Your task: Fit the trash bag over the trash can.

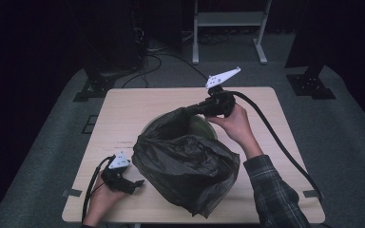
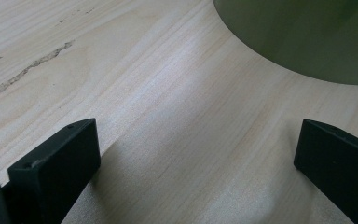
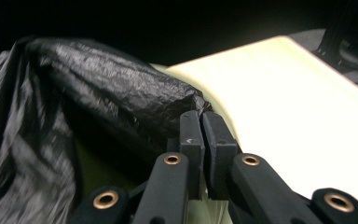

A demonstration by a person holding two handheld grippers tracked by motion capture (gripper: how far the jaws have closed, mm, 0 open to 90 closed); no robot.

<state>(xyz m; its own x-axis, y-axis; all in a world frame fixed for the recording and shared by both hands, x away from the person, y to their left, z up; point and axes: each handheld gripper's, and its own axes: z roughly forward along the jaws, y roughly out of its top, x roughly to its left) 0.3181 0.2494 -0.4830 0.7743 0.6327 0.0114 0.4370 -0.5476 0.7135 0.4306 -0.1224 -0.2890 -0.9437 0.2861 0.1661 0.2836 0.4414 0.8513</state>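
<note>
Your right hand-held gripper (image 3: 200,116) has its jaws clamped on the rim of the crinkled black plastic bag (image 1: 185,164) draped over the round olive-green bin (image 1: 204,127), so next stretch that rim over the bin's far edge, while your left hand-held gripper (image 1: 134,183) rests open on the pale wooden counter (image 1: 138,107) beside the bin.

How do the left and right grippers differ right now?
The left gripper has its jaws wide apart over bare table, while the right gripper is shut on the black bag's edge. The left sits low at the near table edge; the right is raised at the far side of the bag. Both are hand-held and black.
</note>
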